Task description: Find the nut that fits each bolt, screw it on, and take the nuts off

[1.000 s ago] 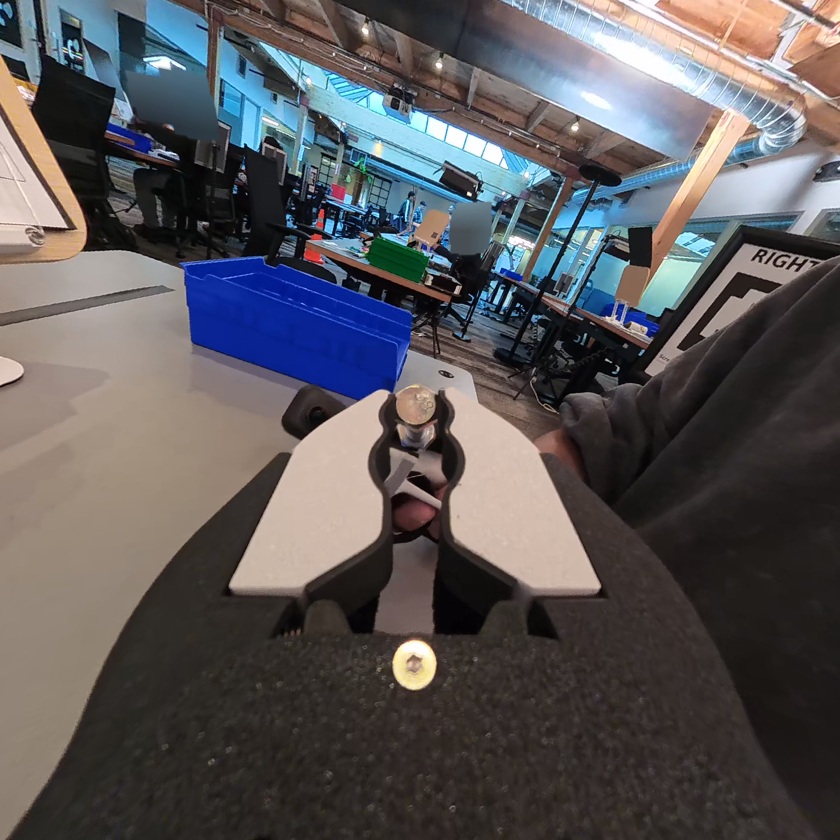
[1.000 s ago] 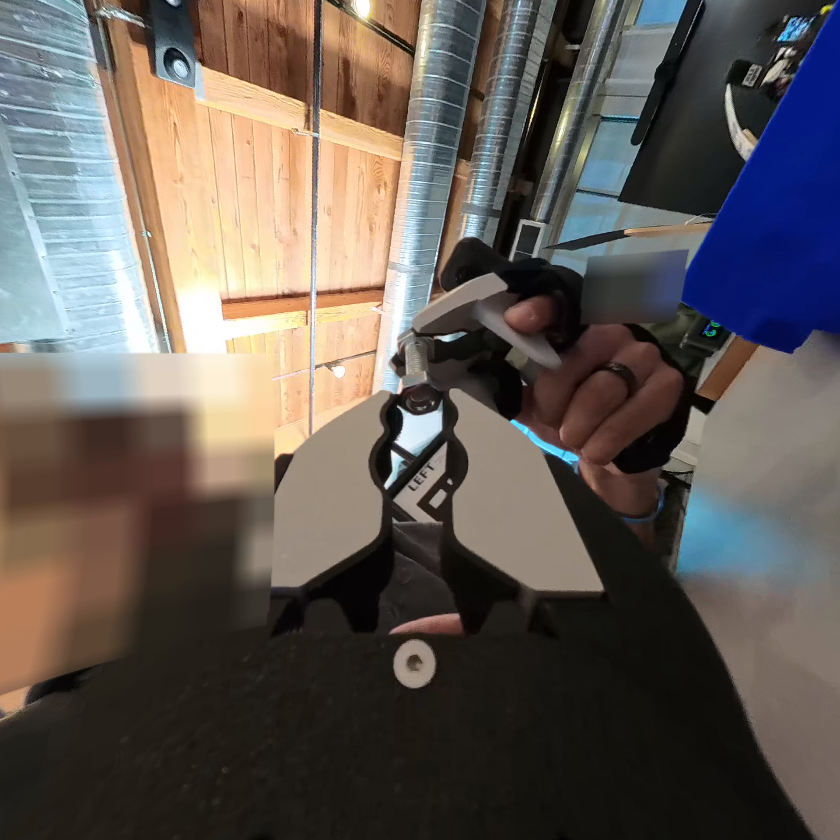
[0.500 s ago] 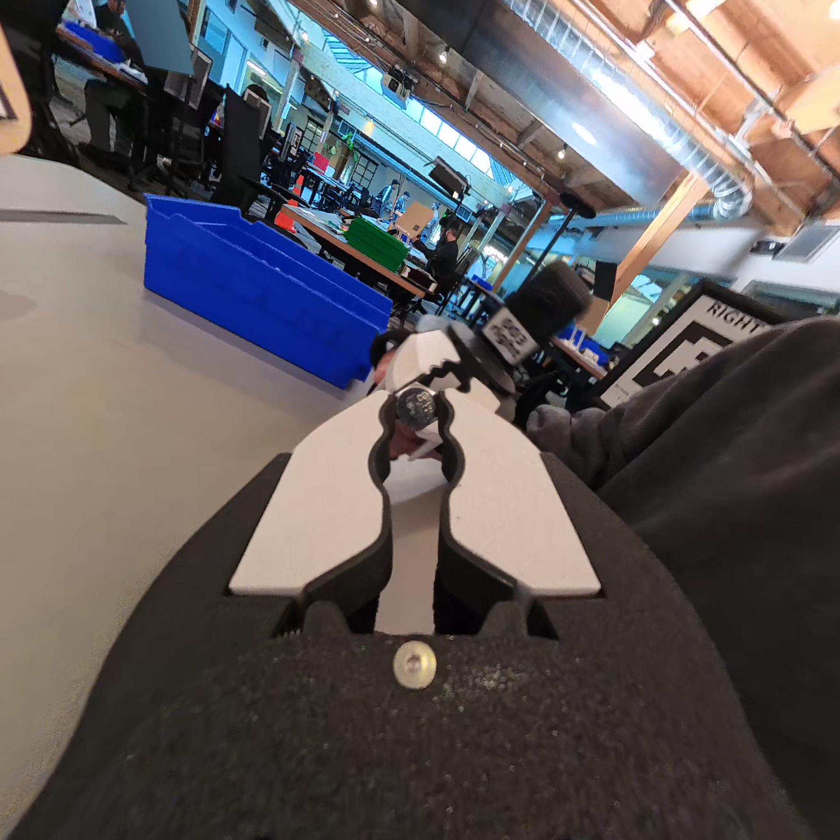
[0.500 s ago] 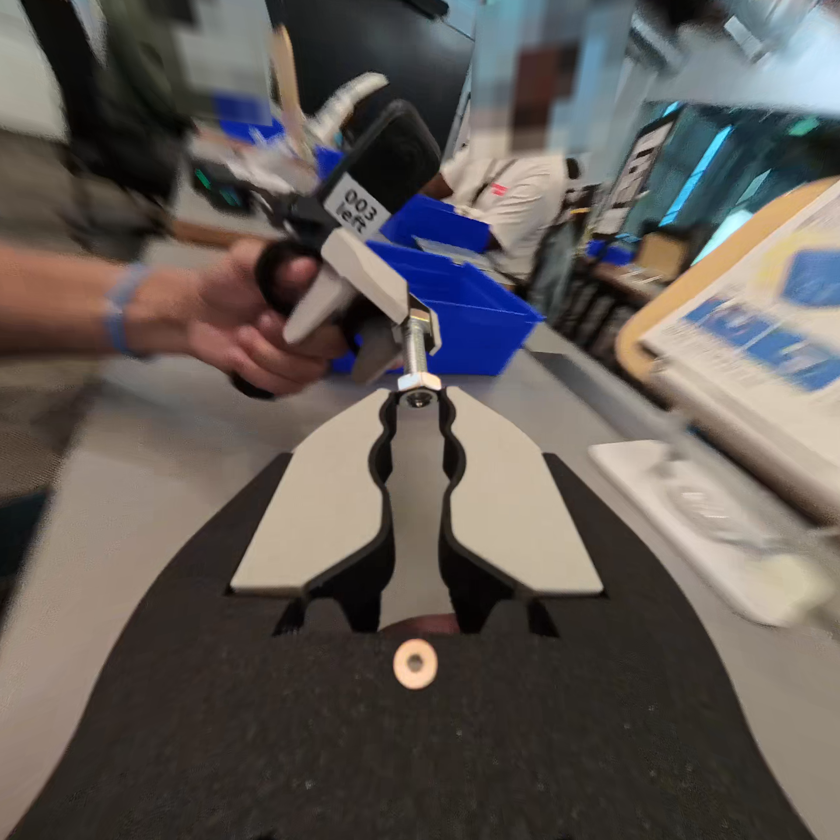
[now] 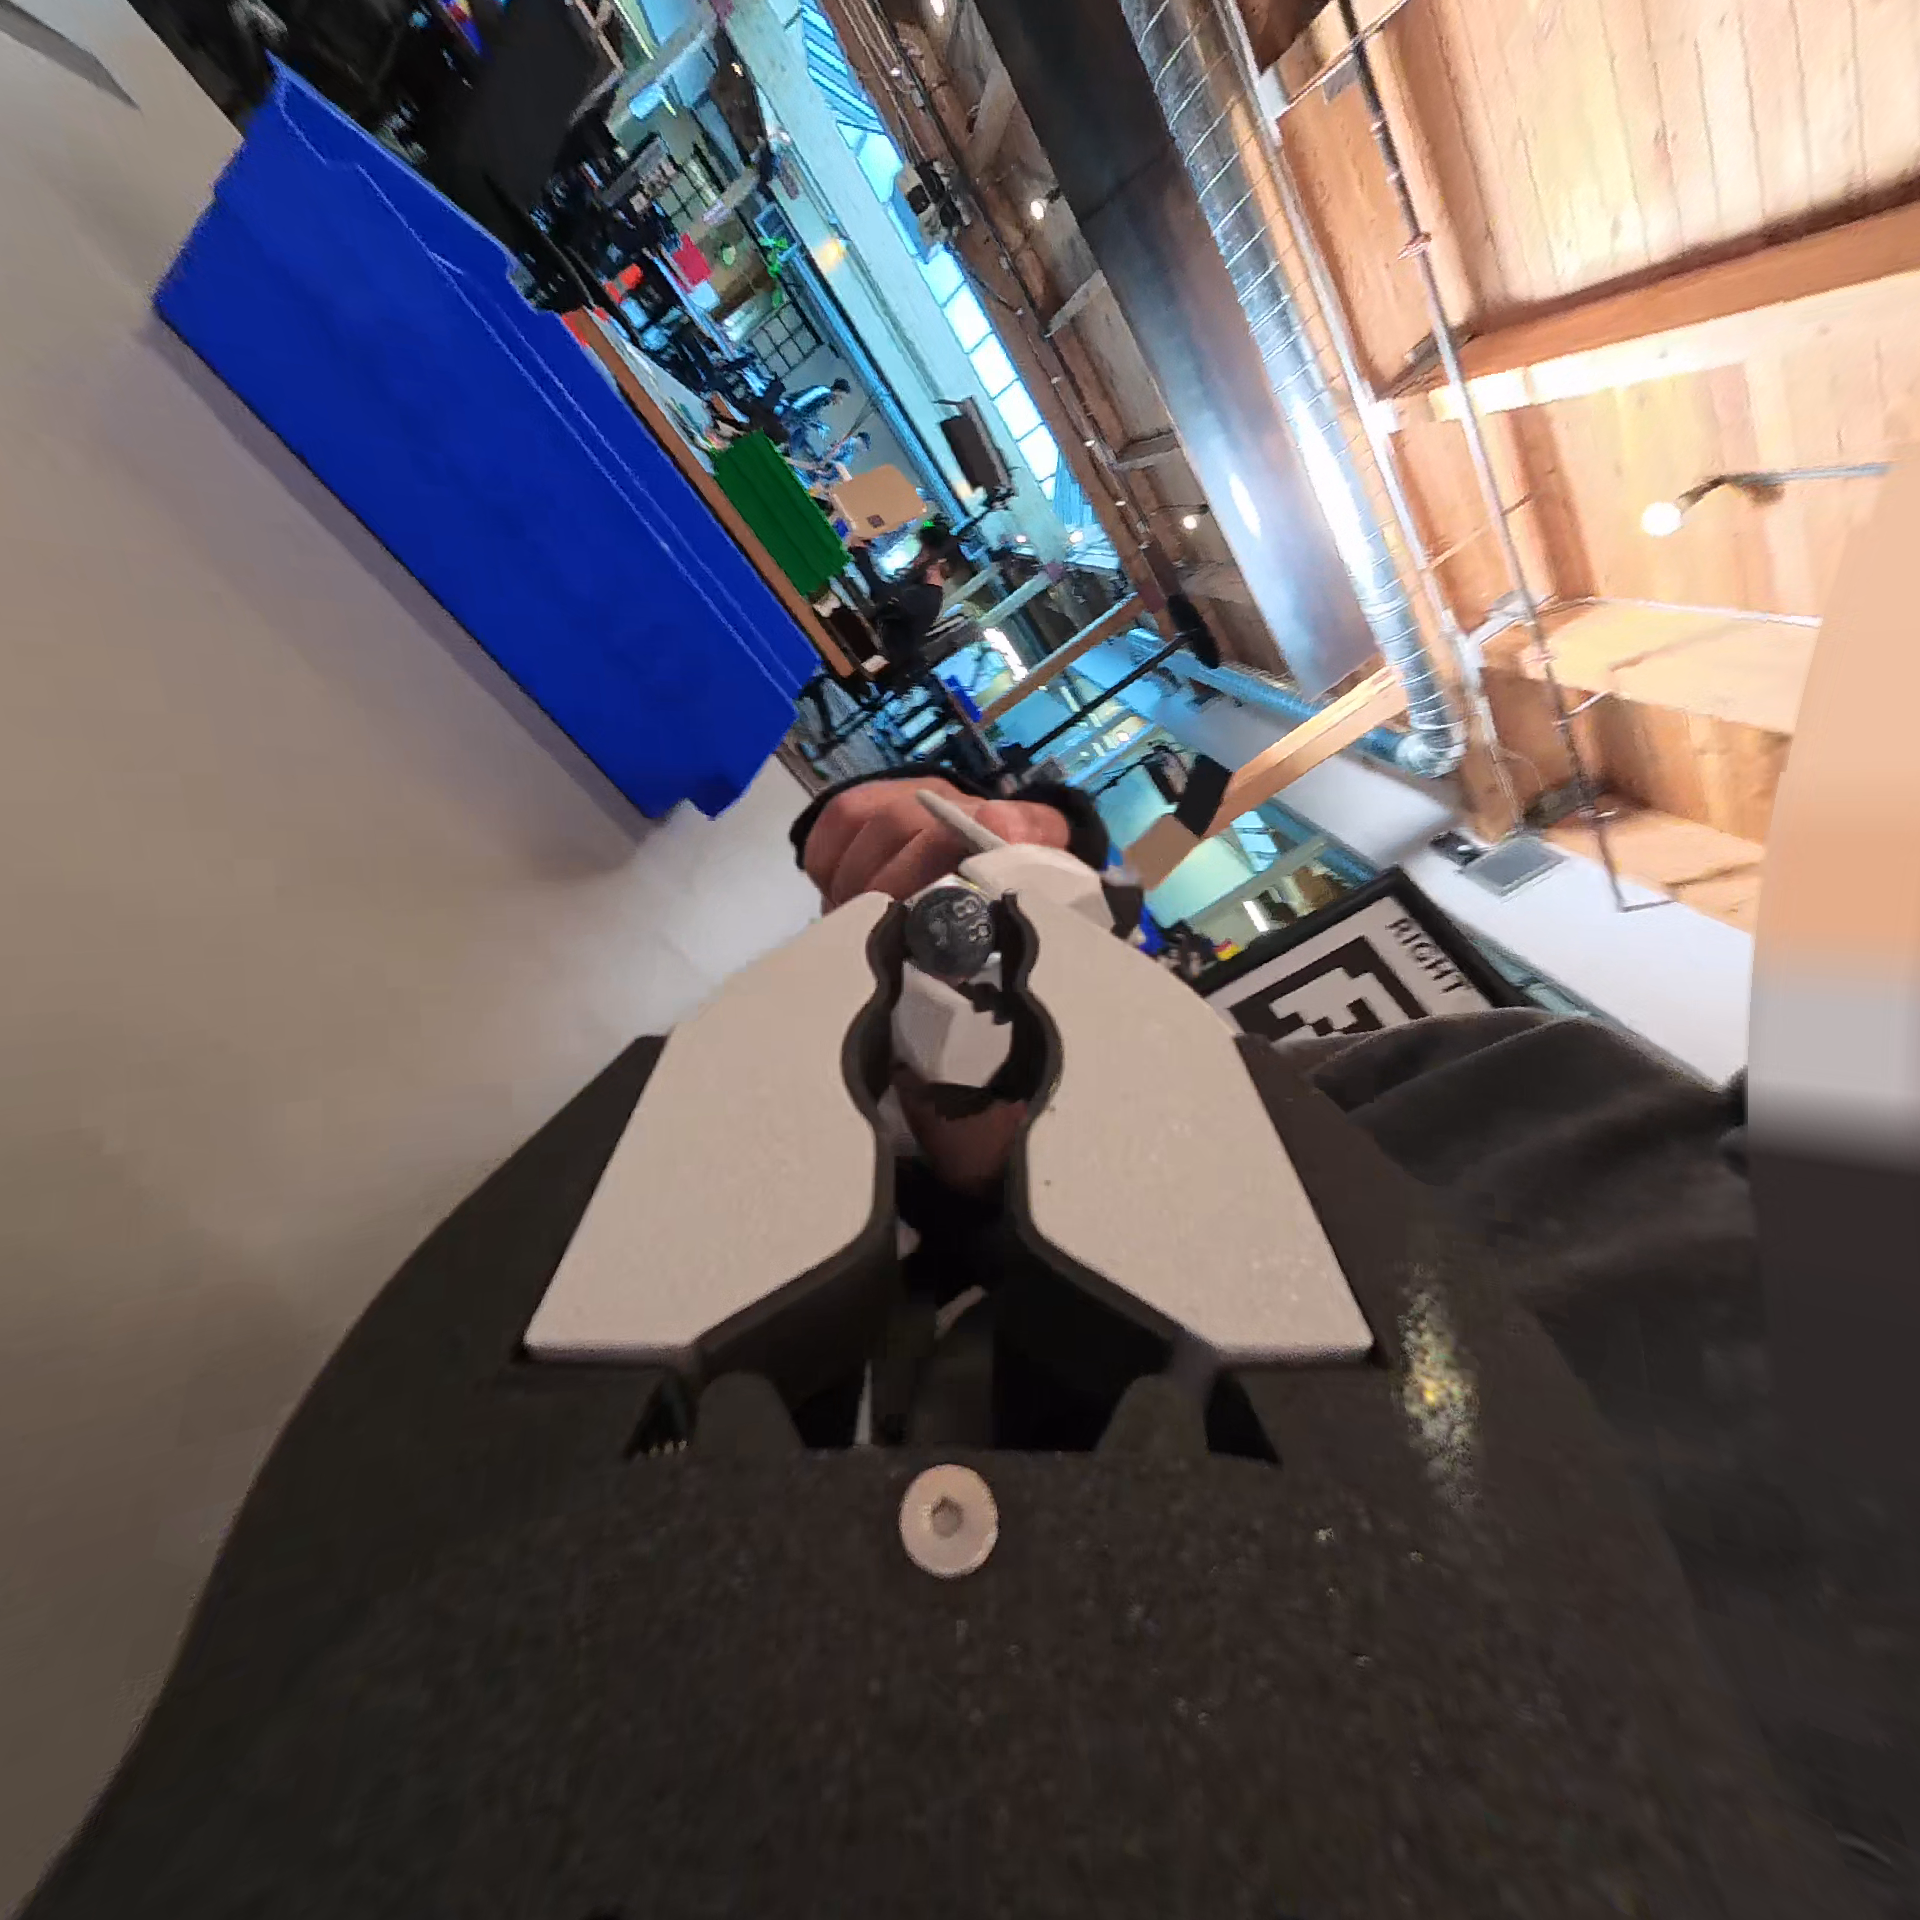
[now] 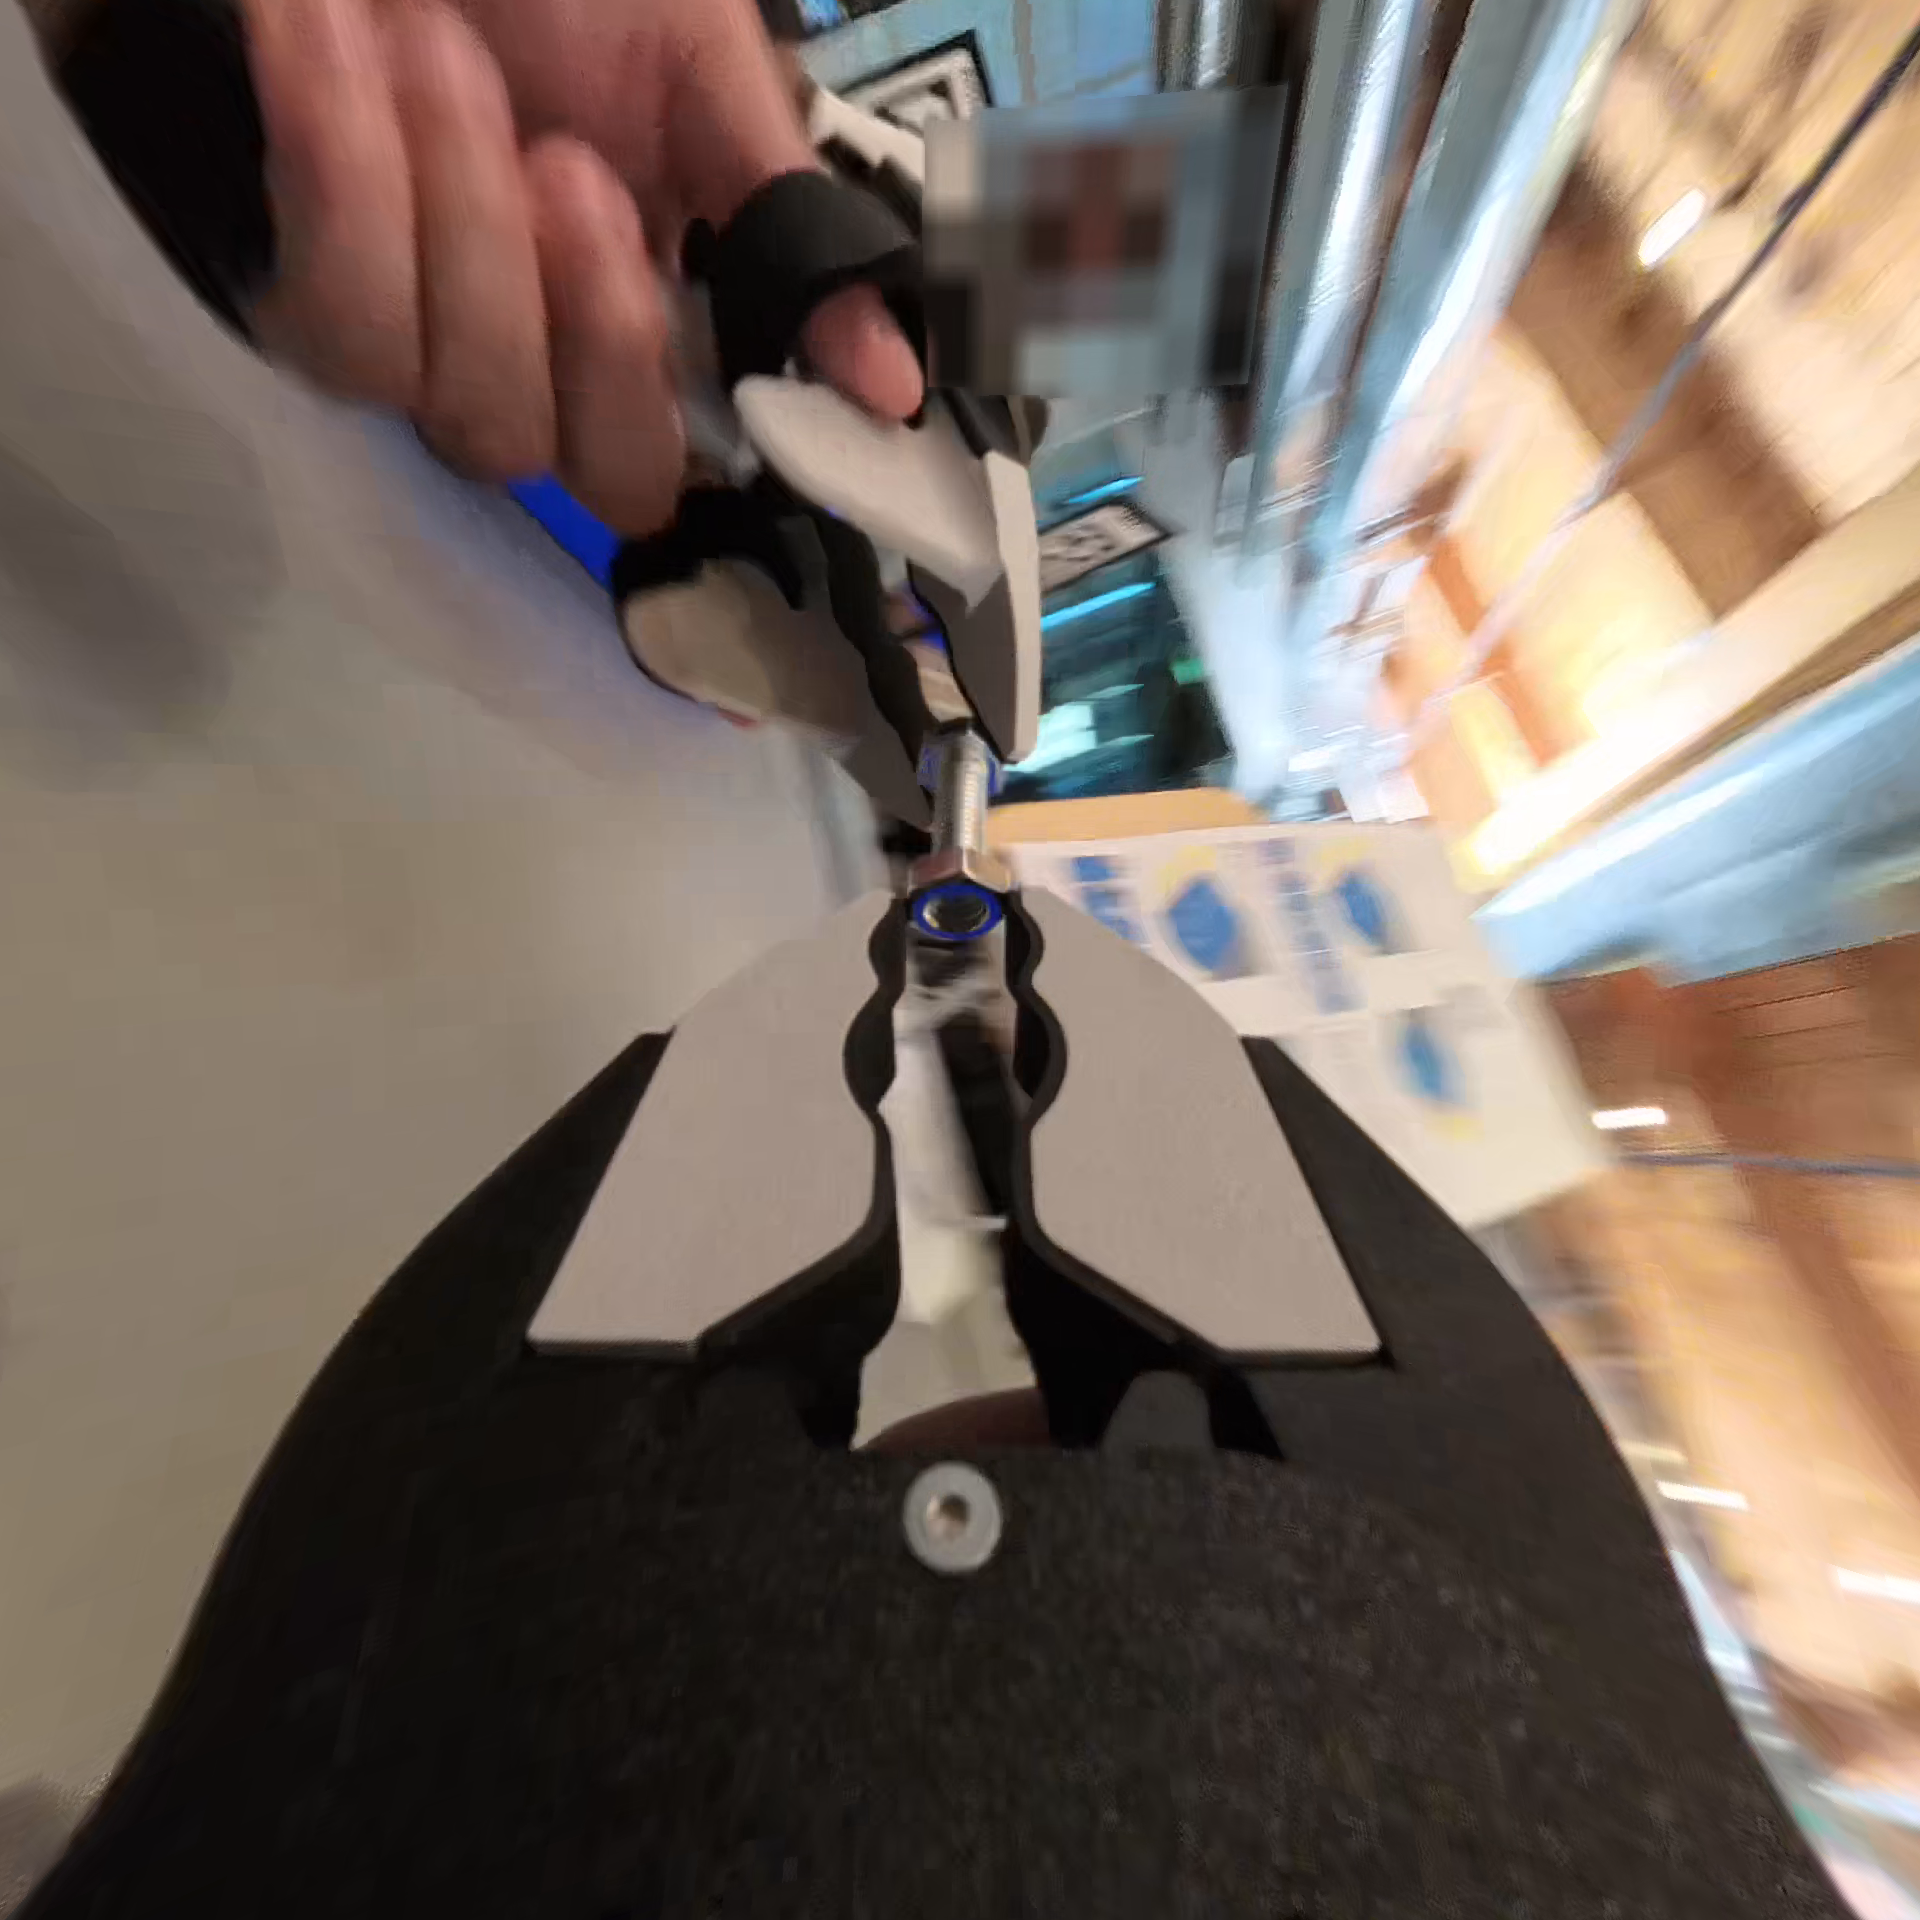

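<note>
The bolt (image 6: 958, 795) hangs in the air between your two tools, above the worktop (image 5: 208, 831). Your left claw (image 5: 951, 935) pinches its head so the shank cannot spin; your right claw (image 6: 958, 914) is pinched on the nut (image 6: 961, 871) at the threaded end, lined up with the shank, which looks set for turning. Which way the nut is going I cannot tell. The blue bin (image 5: 468, 468) sits well apart on the worktop; its contents are hidden.
</note>
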### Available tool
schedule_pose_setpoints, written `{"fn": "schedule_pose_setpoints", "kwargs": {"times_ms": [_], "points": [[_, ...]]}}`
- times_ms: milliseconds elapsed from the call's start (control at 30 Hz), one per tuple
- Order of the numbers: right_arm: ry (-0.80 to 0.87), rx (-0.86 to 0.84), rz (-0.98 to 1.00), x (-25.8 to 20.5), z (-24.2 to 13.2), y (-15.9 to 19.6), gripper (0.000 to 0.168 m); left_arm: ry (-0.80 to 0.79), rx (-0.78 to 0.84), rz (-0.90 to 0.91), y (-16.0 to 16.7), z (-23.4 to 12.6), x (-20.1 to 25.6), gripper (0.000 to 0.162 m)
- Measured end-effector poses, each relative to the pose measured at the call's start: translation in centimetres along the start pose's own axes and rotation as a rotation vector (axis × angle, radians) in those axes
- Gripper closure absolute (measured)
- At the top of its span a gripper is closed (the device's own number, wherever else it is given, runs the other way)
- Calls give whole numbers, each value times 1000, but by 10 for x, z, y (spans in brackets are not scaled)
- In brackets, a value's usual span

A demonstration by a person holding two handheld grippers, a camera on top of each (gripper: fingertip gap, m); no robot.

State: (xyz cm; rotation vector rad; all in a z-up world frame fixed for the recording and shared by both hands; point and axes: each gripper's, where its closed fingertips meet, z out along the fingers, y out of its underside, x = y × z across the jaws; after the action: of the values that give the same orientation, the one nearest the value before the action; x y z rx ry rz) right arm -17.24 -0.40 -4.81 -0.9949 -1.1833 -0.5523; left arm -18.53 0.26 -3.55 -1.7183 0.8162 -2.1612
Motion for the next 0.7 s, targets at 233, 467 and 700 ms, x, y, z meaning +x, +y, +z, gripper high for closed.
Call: {"fn": "schedule_pose_setpoints", "kwargs": {"times_ms": [233, 467, 700], "points": [[-359, 325, 1085, 7, -1, -31, 123, -14, 36, 236, -15, -16, 19, 145], [-890, 523, 2422, -5, 24, -20, 122, -190, -22, 566, -18, -29, 20, 145], [-991, 645, 2628, -9, 25, -24, 140, -215, -91, 603, -7, -25, 14, 145]]}}
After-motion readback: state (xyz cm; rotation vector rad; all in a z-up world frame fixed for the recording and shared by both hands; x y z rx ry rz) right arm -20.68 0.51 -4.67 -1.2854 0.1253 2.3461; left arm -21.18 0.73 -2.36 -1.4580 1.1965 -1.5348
